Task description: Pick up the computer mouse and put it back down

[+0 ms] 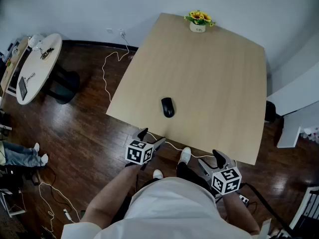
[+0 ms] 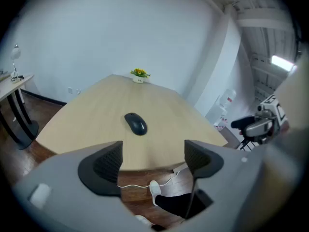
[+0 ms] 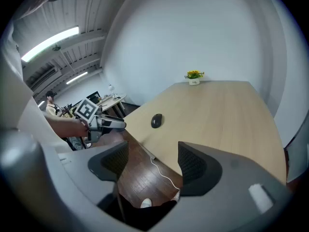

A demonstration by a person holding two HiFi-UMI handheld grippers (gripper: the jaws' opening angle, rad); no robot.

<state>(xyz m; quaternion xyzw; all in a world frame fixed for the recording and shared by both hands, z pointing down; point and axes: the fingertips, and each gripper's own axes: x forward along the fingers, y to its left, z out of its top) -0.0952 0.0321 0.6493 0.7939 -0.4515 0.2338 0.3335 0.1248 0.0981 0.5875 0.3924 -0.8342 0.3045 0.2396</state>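
Below, pale table [image 1: 214,83] on dark wood floor [image 1: 84,128], mouse [image 1: 168,107] near front edge (flowerpot [image 1: 199,24] far end). Left claw [image 1: 152,136], right claw [image 1: 209,159] spread wide, empty; bystander's legs [image 1: 20,154] cut off.

The computer mouse [image 1: 168,107] is set on the surface [image 1: 214,83] by its near edge, the flower pot [image 1: 198,22] at its far edge. The left hand-held gripper [image 1: 152,136] and right hand-held gripper [image 1: 210,159] are held off that near edge.
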